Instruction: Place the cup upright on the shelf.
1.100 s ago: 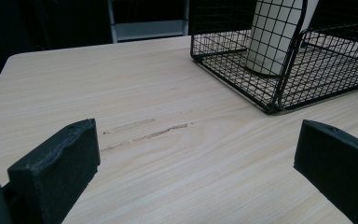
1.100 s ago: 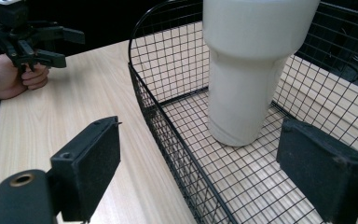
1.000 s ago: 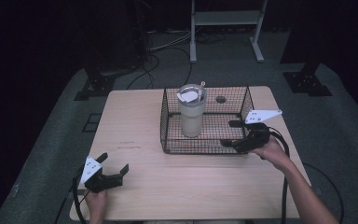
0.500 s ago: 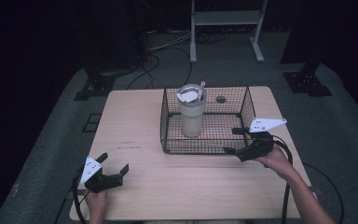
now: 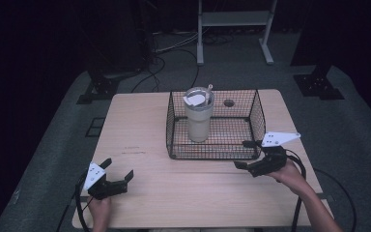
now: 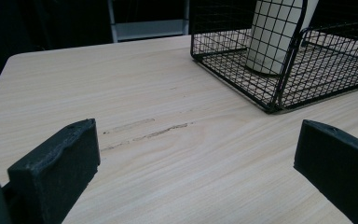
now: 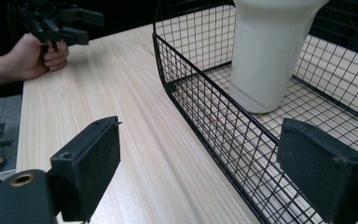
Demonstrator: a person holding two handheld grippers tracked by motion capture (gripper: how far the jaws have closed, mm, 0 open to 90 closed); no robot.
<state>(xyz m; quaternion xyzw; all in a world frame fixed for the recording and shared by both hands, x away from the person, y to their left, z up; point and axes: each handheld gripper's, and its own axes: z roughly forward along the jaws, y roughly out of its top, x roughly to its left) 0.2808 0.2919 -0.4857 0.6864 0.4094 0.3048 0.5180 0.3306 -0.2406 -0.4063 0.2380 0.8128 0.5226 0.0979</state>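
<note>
A black wire basket [image 5: 251,126] stands at the table's middle back, and a cream tumbler [image 5: 198,118] with a lid and straw stands upright in its left half. My right gripper [image 5: 241,154] hovers open just off the basket's front right corner, nothing between its jaws. In the right gripper view the basket wall [image 7: 200,98] and tumbler [image 7: 270,51] lie ahead of the open right gripper [image 7: 200,168]. My left gripper [image 5: 118,168] rests open at the front left of the table, empty. The left gripper view has the basket [image 6: 279,88] and tumbler [image 6: 272,37] far ahead.
The light wooden table [image 5: 140,125] has a round cable hole [image 5: 229,103] behind the basket. Faint scuff marks [image 6: 149,133] run across the wood ahead of the left gripper. On the dark floor behind stand a metal frame [image 5: 234,29] and loose cables [image 5: 169,46].
My right gripper has drawn back from the basket's right side toward the near edge, ending off the basket's front right corner. The left gripper has stayed where it was.
</note>
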